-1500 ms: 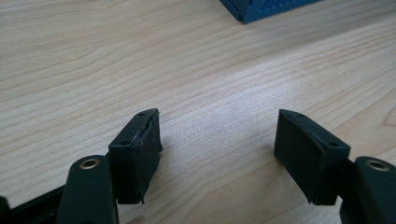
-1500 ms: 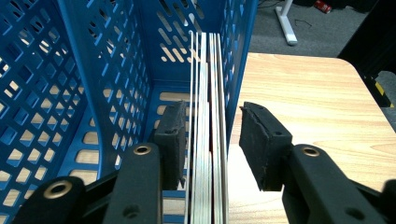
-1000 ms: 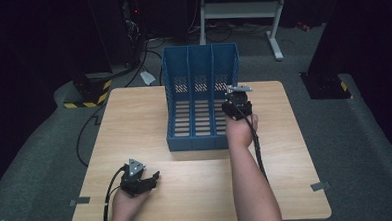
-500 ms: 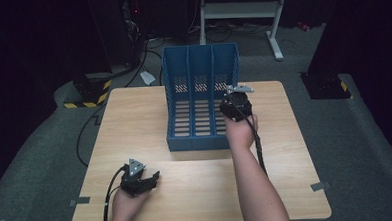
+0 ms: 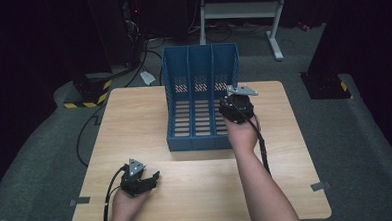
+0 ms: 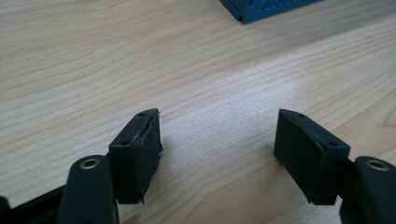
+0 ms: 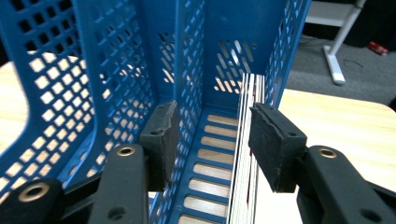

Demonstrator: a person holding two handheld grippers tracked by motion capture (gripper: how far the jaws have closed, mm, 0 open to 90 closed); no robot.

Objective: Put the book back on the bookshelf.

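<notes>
From the high view, a blue file rack [image 5: 201, 97] stands on the wooden bench [image 5: 134, 118]; the right gripper [image 5: 237, 106] is at its right compartment, the left gripper [image 5: 138, 179] lies well apart near the front edge. In the left gripper view, the jaws stand wide over bare wood. In the right gripper view, the jaws stand apart, with what looks like a thin stack of booklets [image 7: 246, 154] upright between them, inside the rack's rightmost compartment.

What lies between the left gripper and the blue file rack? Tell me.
Bare wooden table. In the high view, nothing sits between the left gripper and the blue file rack; the left gripper view shows bare wood up to the rack's corner.
</notes>
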